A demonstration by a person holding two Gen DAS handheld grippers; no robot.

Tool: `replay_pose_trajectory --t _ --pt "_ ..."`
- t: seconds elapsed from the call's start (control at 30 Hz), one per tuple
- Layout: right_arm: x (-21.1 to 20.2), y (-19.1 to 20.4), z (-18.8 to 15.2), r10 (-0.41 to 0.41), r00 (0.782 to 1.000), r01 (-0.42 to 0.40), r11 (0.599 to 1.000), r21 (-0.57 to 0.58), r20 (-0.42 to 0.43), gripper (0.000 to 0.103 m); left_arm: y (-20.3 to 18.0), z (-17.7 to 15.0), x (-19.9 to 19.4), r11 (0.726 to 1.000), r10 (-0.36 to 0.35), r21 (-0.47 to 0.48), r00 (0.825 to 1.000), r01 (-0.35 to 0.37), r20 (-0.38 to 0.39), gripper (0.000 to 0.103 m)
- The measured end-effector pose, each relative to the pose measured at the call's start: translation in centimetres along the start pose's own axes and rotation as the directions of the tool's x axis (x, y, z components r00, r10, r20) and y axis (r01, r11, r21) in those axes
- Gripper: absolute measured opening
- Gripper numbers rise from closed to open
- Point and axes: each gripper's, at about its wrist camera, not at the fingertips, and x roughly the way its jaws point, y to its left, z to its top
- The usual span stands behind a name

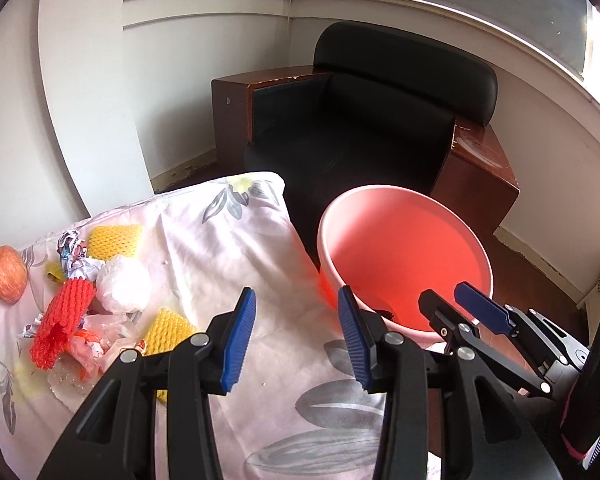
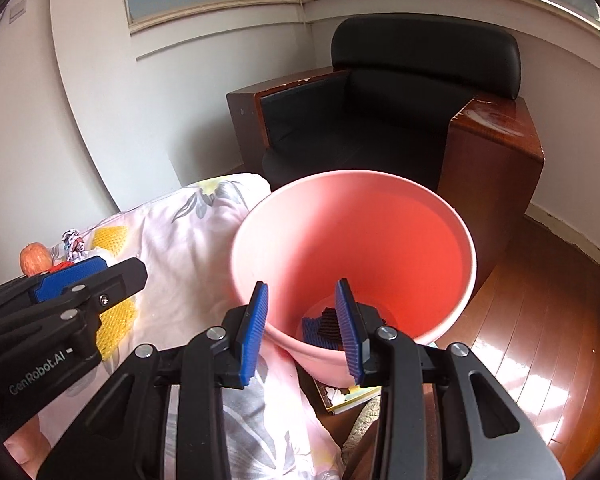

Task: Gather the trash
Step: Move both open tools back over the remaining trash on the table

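Left tongs (image 1: 296, 332) released, nothing between the blue pads, hanging over the floral cloth (image 1: 228, 248) covering the worktop. Trash pile lies well to their left on the cloth: red foam net (image 1: 62, 322), white crumpled bag (image 1: 124, 284), yellow foam nets (image 1: 114, 240), crumpled wrappers (image 1: 74, 254). An apple (image 1: 5, 279) sits at the far left edge, apart from the pile.

Right tongs (image 2: 302, 330) also released and empty, poised over the near rim of the pink bucket (image 2: 260, 216). Blue foam net (image 2: 314, 330) with something dark lies at the bucket's bottom, seen between the pads. Bucket stands just beside the worktop's right edge; black armchair (image 2: 400, 120) behind.
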Motion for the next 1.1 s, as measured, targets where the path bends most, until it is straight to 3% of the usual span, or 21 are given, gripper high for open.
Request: replay_pose_trajectory --t 0.73,1.1 --pt "0.9 6.7 -2.8 0.136 0.990 -0.139 0.988 -0.070 -0.047 0.036 7.1 -3.5 -1.2 0.985 0.123 -0.120 0.992 -0.120 0.021 0.042" --pt "1.9 9.3 -3.9 0.233 0.966 -0.243 0.967 -0.082 -0.113 0.036 12.3 -7.2 -3.2 0.953 0.226 -0.214 0.973 -0.212 0.043 0.042"
